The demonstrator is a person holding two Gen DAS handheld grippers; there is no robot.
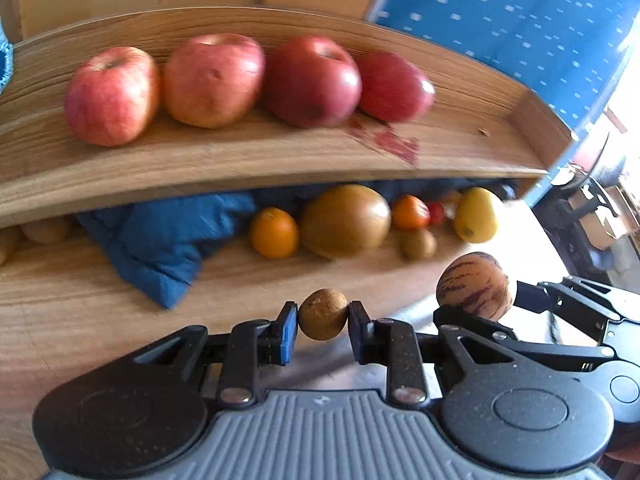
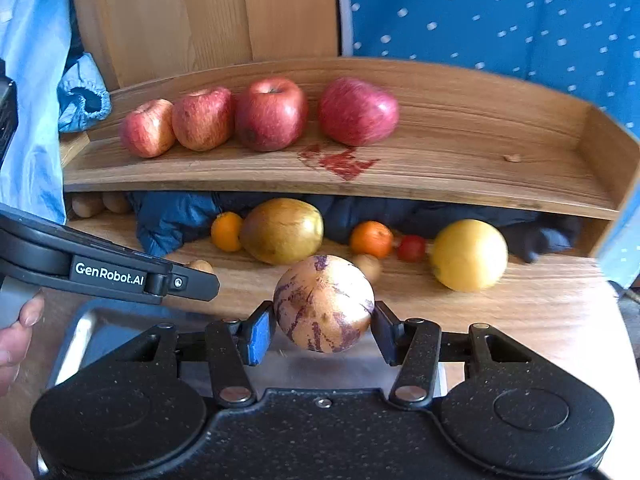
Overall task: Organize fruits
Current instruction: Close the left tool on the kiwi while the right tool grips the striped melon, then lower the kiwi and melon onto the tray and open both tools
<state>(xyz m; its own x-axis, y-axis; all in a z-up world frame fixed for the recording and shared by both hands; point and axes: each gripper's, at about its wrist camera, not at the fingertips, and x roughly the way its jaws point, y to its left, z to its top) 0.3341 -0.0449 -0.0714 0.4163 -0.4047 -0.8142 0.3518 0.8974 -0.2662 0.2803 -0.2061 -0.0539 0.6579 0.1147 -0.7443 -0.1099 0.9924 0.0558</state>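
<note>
My left gripper [image 1: 323, 318] is shut on a small brown round fruit [image 1: 322, 314] above the wooden table. My right gripper [image 2: 324, 320] is shut on a purple-striped melon [image 2: 324, 304]; the same melon [image 1: 474, 286] shows at the right in the left wrist view. Several red apples [image 2: 272, 114] stand in a row on the upper wooden shelf [image 2: 460, 168]. Under the shelf lie a large brownish-green fruit [image 2: 282, 230], two oranges [image 2: 371, 239], a small red fruit [image 2: 412, 247], a yellow round fruit [image 2: 468, 255] and a small brown fruit [image 2: 370, 266].
A red stain [image 2: 340, 162] marks the shelf. A dark blue cloth [image 1: 168, 240] is bunched under the shelf. A metal tray [image 2: 76, 340] lies beneath the grippers. A person's hand [image 2: 18, 328] holds the left gripper body [image 2: 108, 274]. Blue dotted fabric [image 2: 500, 12] hangs behind.
</note>
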